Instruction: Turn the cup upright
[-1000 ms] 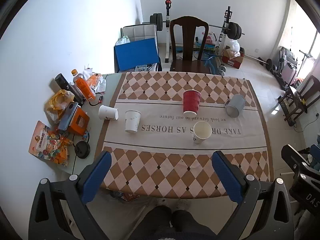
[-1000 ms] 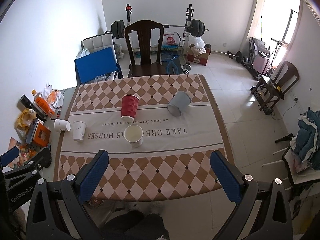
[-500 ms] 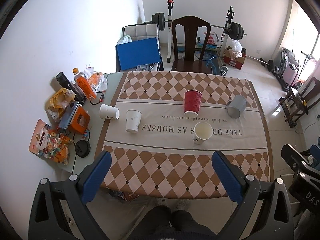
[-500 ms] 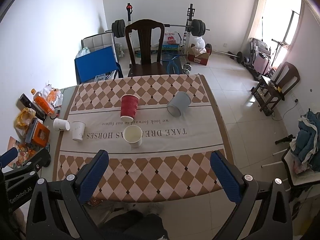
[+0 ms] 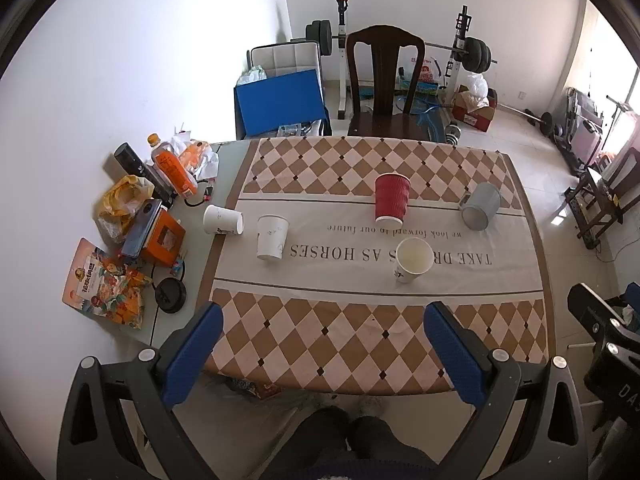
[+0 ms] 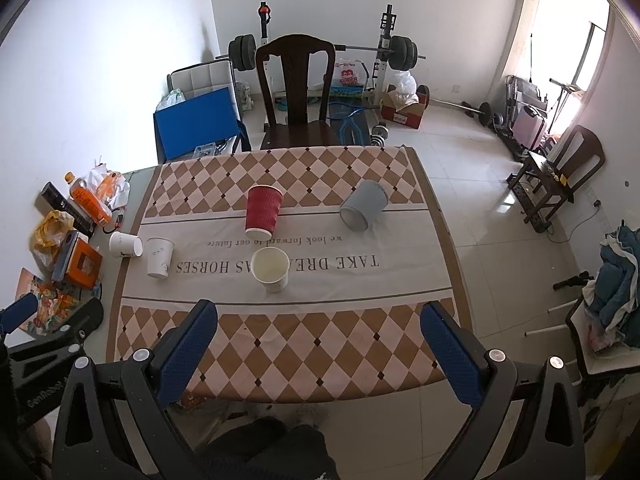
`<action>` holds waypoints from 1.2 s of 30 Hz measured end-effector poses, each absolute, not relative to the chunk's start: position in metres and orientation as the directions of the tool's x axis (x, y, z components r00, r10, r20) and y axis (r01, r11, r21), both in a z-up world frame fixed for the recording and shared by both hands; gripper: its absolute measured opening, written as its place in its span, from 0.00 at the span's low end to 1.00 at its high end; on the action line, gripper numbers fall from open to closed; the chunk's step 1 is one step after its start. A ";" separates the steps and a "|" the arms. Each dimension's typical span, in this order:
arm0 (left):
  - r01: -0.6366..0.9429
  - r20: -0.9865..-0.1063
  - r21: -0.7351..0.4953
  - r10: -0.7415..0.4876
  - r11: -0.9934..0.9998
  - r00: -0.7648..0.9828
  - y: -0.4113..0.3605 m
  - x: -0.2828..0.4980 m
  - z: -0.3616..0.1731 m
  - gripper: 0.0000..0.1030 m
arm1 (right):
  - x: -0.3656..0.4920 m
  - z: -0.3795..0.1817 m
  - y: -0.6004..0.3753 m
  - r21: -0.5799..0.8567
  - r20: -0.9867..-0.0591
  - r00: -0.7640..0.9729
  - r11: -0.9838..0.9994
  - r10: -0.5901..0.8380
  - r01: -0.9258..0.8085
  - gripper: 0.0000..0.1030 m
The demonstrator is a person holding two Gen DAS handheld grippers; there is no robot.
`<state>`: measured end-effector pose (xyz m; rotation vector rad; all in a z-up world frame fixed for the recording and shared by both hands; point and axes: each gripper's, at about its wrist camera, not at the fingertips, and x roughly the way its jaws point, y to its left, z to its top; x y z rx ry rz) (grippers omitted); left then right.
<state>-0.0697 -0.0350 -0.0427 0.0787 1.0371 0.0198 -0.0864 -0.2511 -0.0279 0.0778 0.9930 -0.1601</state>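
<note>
Several cups stand on a checkered tablecloth (image 5: pixel 320 340). A red ribbed cup (image 5: pixel 392 204) (image 6: pixel 263 212) stands upside down. A white paper cup (image 5: pixel 272 237) (image 6: pixel 159 257) also stands upside down. A white cup (image 5: pixel 414 259) (image 6: pixel 271 269) stands upright, empty. A grey cup (image 5: pixel 480 211) (image 6: pixel 363 206) lies tilted on its side. Another white cup (image 5: pixel 222 220) (image 6: pixel 125 244) lies on its side at the left. My left gripper (image 5: pixel 322 322) and right gripper (image 6: pixel 318 318) are both open and empty, high above the table's near edge.
Snack bags (image 5: pixel 104 284), an orange box (image 5: pixel 160 238), an orange bottle (image 5: pixel 172 164) and a black lid (image 5: pixel 171 296) clutter the table's left strip. A dark wooden chair (image 5: pixel 384 84) stands behind the table. Weight racks and boxes line the far wall.
Both views shifted slightly; the table sits a little further right in the left wrist view. No cup has moved and both grippers stay open.
</note>
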 end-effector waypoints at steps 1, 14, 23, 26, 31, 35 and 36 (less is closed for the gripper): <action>0.019 -0.860 0.072 0.052 0.997 0.507 -0.035 -0.070 -0.044 0.99 | -0.086 -0.030 -0.251 -0.008 -0.839 0.535 0.986 -0.098 0.167 1.00; 0.001 -0.853 0.060 0.051 0.998 0.519 -0.041 -0.068 -0.037 0.99 | -0.085 -0.030 -0.250 -0.006 -0.839 0.535 0.986 -0.096 0.167 1.00; -0.002 -0.853 0.053 0.047 0.999 0.519 -0.045 -0.061 -0.033 0.99 | -0.084 -0.031 -0.250 -0.006 -0.839 0.536 0.986 -0.094 0.164 1.00; -0.002 -0.854 0.049 0.043 0.999 0.518 -0.047 -0.058 -0.032 0.99 | -0.083 -0.031 -0.250 -0.005 -0.841 0.533 0.987 -0.092 0.162 1.00; -0.004 -0.853 0.051 0.046 0.999 0.519 -0.049 -0.056 -0.030 0.99 | -0.078 -0.027 -0.252 -0.008 -0.843 0.529 0.987 -0.092 0.158 1.00; -0.004 -0.853 0.053 0.048 0.999 0.519 -0.050 -0.055 -0.030 0.99 | -0.077 -0.026 -0.253 -0.007 -0.843 0.530 0.988 -0.090 0.157 1.00; -0.004 -0.853 0.051 0.046 0.999 0.519 -0.050 -0.055 -0.030 0.99 | -0.077 -0.026 -0.253 -0.007 -0.843 0.531 0.988 -0.091 0.157 1.00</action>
